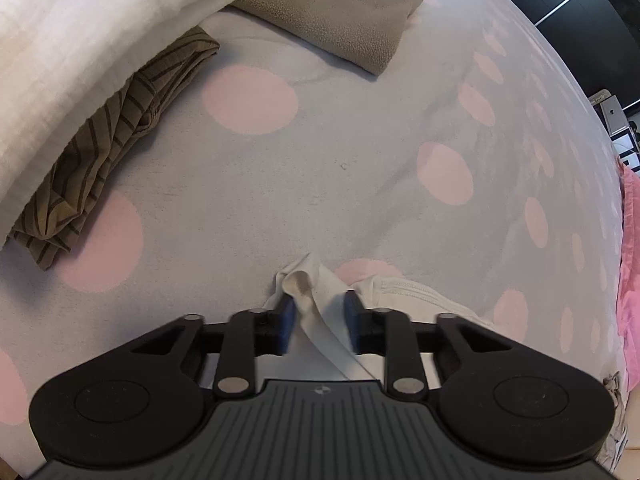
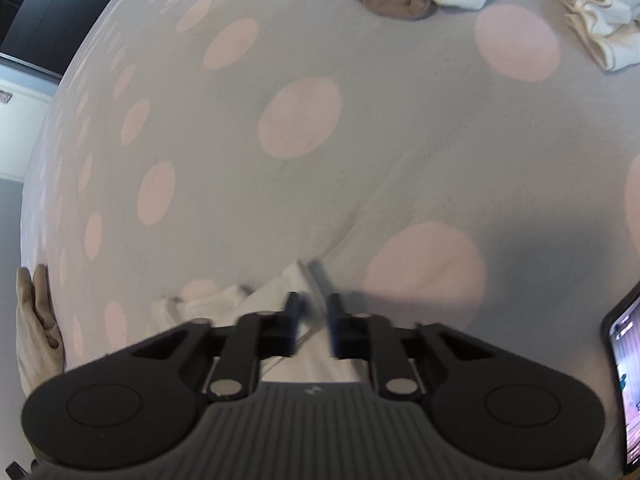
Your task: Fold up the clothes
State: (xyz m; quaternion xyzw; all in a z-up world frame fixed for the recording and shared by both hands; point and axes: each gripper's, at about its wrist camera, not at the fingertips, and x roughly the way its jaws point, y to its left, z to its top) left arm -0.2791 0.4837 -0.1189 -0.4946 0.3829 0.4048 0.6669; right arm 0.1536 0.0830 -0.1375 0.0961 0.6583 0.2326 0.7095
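Brightness: soft, even indoor light on the grey bedsheet (image 1: 360,140) with pink dots, no glare
Shadows: faint in the left view; a broad dim patch on the sheet's lower right in the right view
Blur: left view sharp; right view smeared, strongest at the right gripper (image 2: 311,312) and white garment (image 2: 276,280)
Distortion: heavy fisheye bulge, edges curved, corners dark

- A bed (image 1: 360,128) carries a grey sheet with pink dots.
- A striped olive garment (image 1: 100,152) and folded beige cloth (image 1: 340,8) lie near its far edge.
- A white garment (image 1: 320,292) lies near its front edge.
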